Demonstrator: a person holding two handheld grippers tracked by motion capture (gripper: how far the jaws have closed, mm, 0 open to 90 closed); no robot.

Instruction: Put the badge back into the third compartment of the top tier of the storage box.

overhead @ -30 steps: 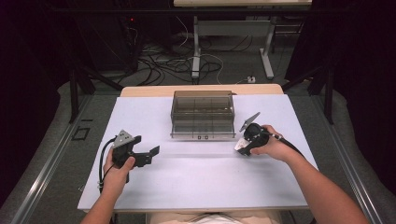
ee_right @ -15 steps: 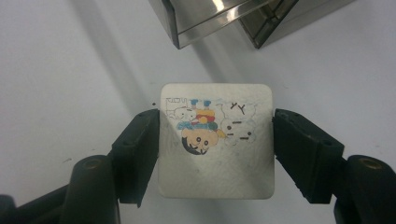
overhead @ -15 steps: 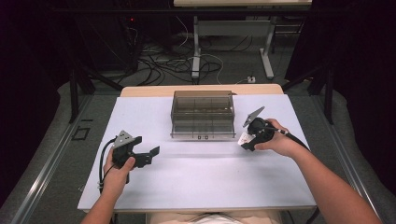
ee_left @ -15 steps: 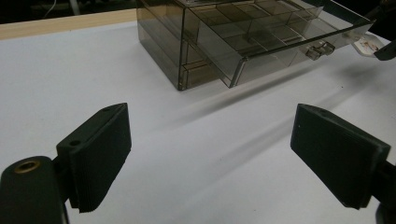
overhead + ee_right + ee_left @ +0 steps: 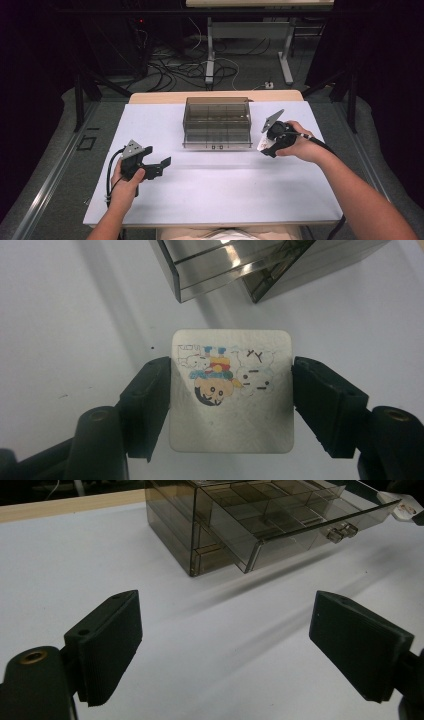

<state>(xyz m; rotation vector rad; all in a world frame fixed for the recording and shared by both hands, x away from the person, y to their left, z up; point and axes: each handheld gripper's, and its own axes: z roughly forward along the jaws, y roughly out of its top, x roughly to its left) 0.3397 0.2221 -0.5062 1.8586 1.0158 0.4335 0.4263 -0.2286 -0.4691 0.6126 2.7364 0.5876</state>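
A smoky clear drawer box stands at the back middle of the white table. In the left gripper view its top drawer is pulled out, showing empty compartments. My right gripper hangs just right of the box, shut on a square silvery card with a cartoon drawing, which it holds by two opposite edges above the table. My left gripper rests at the front left, pointing toward the box. Its jaws have just been closing, but they still stand apart with nothing between them.
The table's wooden back edge shows behind the white sheet. Beyond it, cables and desk legs cover the dark floor. Grey rails run along both sides of the table.
My right gripper has lifted the card up off the table beside the box. The left hand has stayed where it was.
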